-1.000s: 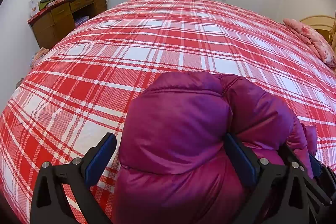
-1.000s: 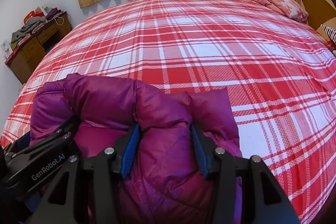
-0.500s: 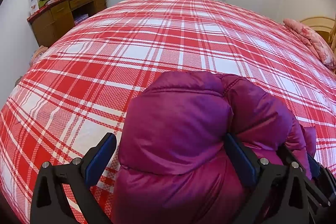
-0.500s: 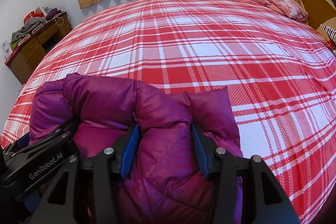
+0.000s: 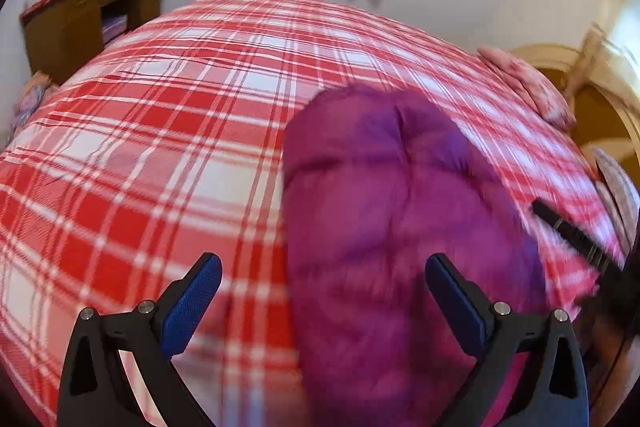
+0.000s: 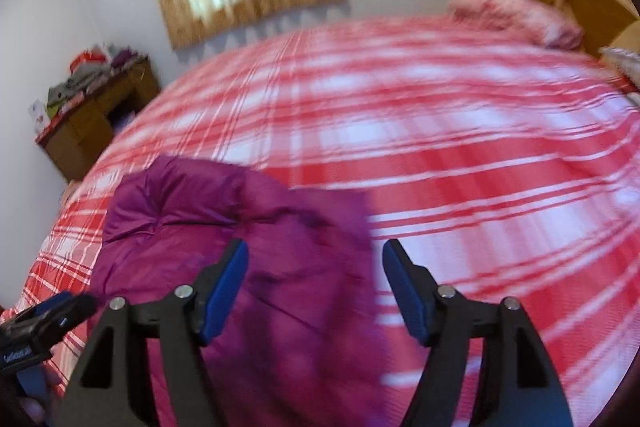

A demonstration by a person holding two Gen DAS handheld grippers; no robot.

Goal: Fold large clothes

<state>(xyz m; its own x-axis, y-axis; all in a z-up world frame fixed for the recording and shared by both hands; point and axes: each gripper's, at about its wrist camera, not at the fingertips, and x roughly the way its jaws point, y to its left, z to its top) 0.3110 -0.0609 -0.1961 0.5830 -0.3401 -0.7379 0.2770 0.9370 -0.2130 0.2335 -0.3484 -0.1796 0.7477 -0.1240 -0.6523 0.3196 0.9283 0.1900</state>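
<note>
Left wrist alone shows right tongs (image 5: 576, 239) beside purple jacket (image 5: 400, 219); both tongs gape, right just widened.

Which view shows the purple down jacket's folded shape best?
The right wrist view: the purple down jacket lies folded on the plaid bedspread, with its far and right edges visible. The left wrist view shows the jacket closer, blurred, cropped below.

My left gripper (image 5: 320, 291) gapes wide, blue pads (image 5: 192, 303) pressing nothing. Purple puffer jacket (image 5: 384, 219) lies bundled on the red plaid bedspread (image 5: 152, 147), mostly toward 1 o'clock. Other gripper's tip (image 5: 576, 239) at 3 o'clock. Blurry.
</note>
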